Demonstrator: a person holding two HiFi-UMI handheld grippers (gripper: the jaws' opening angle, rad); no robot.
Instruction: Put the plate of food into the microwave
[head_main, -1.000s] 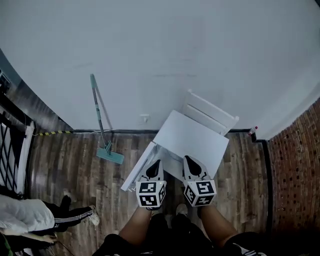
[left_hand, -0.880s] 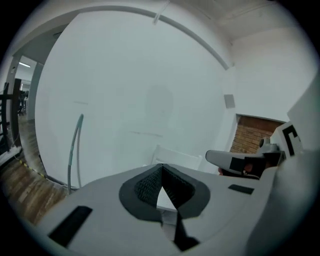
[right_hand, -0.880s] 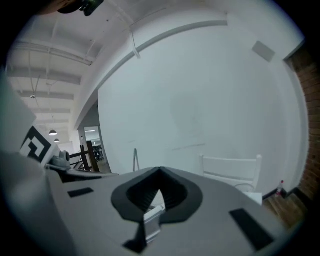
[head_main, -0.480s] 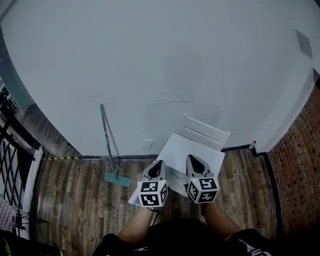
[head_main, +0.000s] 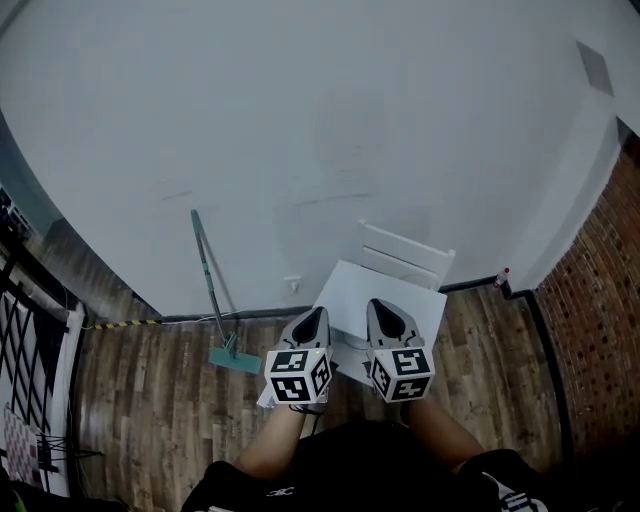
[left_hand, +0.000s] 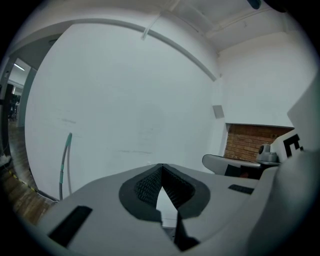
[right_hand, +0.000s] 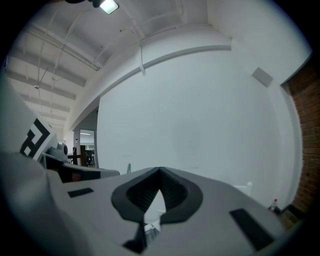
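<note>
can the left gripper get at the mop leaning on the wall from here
Probably not without a step: the mop leans well off to the left of the left gripper. Only wooden floor lies between, so nothing blocks the way; its jaws are shut.

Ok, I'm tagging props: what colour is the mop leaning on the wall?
The mop is teal green, clearest in the head view.

Left gripper (head_main: 316, 316) and right gripper (head_main: 377, 308) side by side, jaws together.
</note>
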